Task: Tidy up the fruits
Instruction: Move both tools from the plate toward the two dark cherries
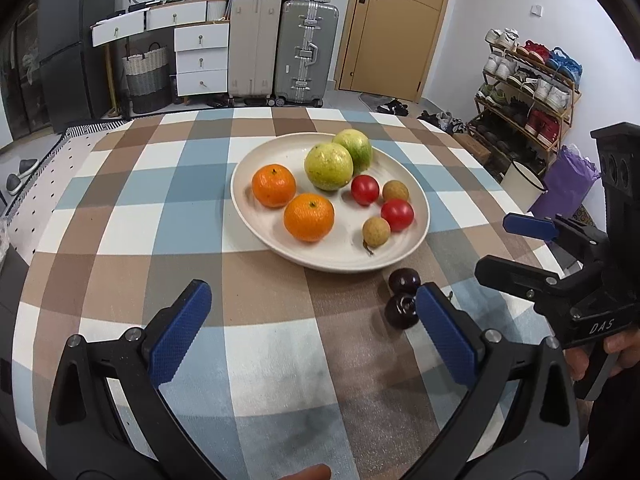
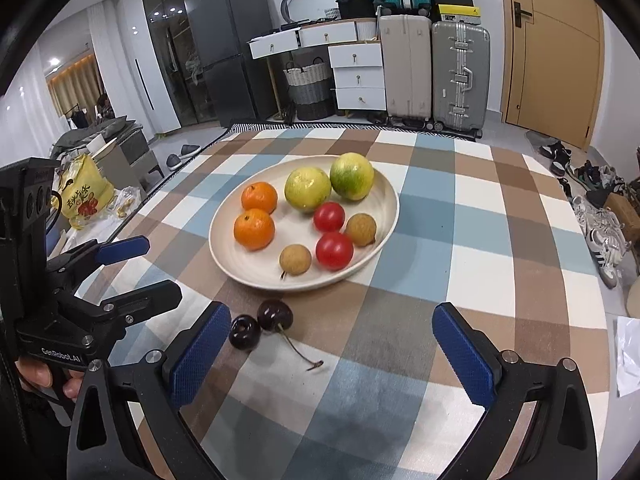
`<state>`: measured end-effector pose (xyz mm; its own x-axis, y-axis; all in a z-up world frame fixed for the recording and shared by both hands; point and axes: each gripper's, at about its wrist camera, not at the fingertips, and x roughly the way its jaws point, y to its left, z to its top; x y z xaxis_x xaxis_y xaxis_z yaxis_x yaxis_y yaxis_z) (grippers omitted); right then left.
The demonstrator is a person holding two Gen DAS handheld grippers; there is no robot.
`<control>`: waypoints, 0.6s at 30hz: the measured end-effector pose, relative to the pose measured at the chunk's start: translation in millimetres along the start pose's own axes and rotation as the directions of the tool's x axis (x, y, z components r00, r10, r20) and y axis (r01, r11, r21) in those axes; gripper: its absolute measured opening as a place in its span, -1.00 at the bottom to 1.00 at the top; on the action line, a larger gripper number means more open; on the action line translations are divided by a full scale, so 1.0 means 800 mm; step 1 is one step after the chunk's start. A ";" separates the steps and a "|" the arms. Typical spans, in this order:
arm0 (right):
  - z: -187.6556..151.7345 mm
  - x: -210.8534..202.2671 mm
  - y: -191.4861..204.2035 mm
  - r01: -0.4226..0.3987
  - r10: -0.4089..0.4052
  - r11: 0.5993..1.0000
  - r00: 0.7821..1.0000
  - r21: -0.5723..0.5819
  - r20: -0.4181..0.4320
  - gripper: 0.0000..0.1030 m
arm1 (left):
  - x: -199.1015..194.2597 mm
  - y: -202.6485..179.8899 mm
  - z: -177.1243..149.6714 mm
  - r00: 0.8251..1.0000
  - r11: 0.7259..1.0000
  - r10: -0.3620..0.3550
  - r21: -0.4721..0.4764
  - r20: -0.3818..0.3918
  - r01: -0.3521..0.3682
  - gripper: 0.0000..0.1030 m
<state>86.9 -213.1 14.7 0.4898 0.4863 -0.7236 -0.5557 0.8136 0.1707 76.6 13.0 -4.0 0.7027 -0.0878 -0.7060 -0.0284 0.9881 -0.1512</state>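
Note:
A cream plate (image 1: 256, 224) (image 2: 224, 248) on the checked tablecloth holds two oranges (image 1: 309, 217) (image 2: 254, 229), two green-yellow citrus fruits (image 1: 329, 166) (image 2: 308, 189), two red tomatoes (image 1: 397, 215) (image 2: 334, 251) and two brown longans (image 1: 376, 232) (image 2: 295, 260). Two dark cherries (image 1: 401, 310) (image 2: 245, 333) lie on the cloth just in front of the plate, one with a long stem. My left gripper (image 1: 314, 320) is open, nothing between its blue pads; the cherries sit beside its right finger. My right gripper (image 2: 332, 352) is open and empty; the cherries lie just inside its left finger.
The table (image 1: 120, 216) carries a blue, brown and white checked cloth. Beyond it stand suitcases (image 1: 306, 54), white drawers (image 1: 200, 60), a wooden door (image 1: 396, 24) and a shoe rack (image 1: 524, 88). A yellow bag (image 2: 84, 194) lies off the table's left side.

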 end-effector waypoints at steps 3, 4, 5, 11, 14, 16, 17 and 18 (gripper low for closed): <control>-0.008 0.001 -0.002 0.004 -0.004 1.000 1.000 0.006 -0.011 0.99 | 0.002 -0.003 -0.007 1.000 1.000 -0.010 0.001 -0.010 0.010 0.98; -0.012 0.003 -0.003 0.006 -0.006 1.000 1.000 0.008 -0.017 0.99 | 0.003 -0.005 -0.009 1.000 1.000 -0.013 0.003 -0.015 0.013 0.98; -0.015 0.004 -0.004 0.009 -0.009 1.000 1.000 0.011 -0.022 0.99 | 0.005 -0.008 -0.012 1.000 1.000 -0.013 0.009 -0.021 0.013 0.97; -0.028 0.009 -0.009 0.013 -0.012 1.000 0.999 0.022 -0.045 0.99 | 0.015 -0.026 -0.023 0.999 0.999 -0.019 0.047 -0.047 0.021 0.97; -0.034 0.012 -0.011 0.021 -0.020 0.999 0.998 0.024 -0.055 0.99 | 0.021 -0.031 -0.026 0.998 0.998 -0.023 0.053 -0.057 0.026 0.97; -0.038 0.015 -0.011 0.037 -0.036 0.999 0.997 0.015 -0.062 0.99 | 0.025 -0.033 -0.026 0.998 0.998 -0.024 0.052 -0.062 0.028 0.97; -0.039 0.018 -0.011 0.045 -0.044 0.999 0.997 0.010 -0.068 0.99 | 0.027 -0.033 -0.026 0.998 0.998 -0.025 0.049 -0.066 0.028 0.97; -0.040 0.020 -0.011 0.050 -0.049 0.999 0.996 0.008 -0.071 0.99 | 0.030 -0.033 -0.026 0.997 0.999 -0.028 0.045 -0.072 0.031 0.97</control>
<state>78.1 -223.0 -19.6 0.4674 0.4218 -0.7769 -0.5251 0.8395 0.1398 79.7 -18.0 -31.4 0.6499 -0.1245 -0.7498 0.0255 0.9895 -0.1422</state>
